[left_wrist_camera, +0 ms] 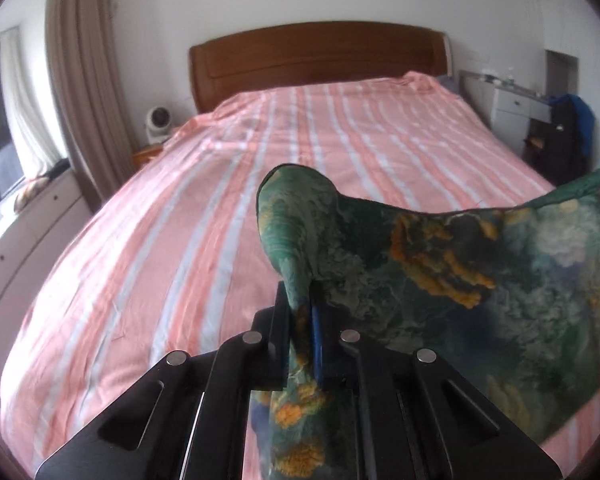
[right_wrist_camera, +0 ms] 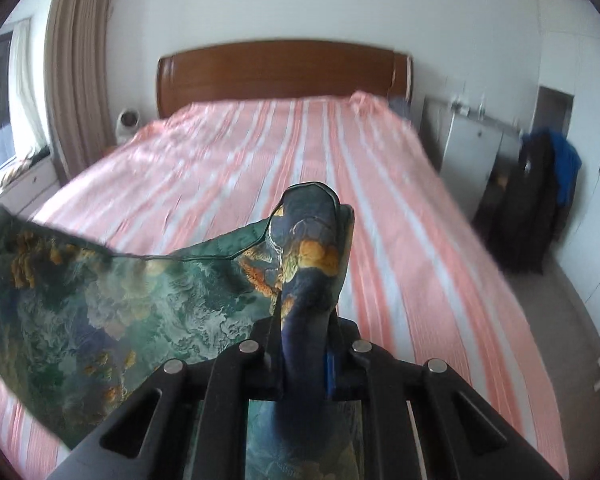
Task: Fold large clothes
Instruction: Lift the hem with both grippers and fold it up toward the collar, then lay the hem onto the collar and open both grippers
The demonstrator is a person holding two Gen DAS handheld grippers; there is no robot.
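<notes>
The left gripper (left_wrist_camera: 300, 320) pinches one bunched corner of a green floral-print garment (left_wrist_camera: 480, 280), and the right gripper (right_wrist_camera: 300, 332) clamps another corner of it (right_wrist_camera: 120, 304) — the cloth hangs lifted between them, low in both frames, above the pink striped bedspread (left_wrist_camera: 180, 220).

no writing, label, brand, number or sign can be read in either view.
</notes>
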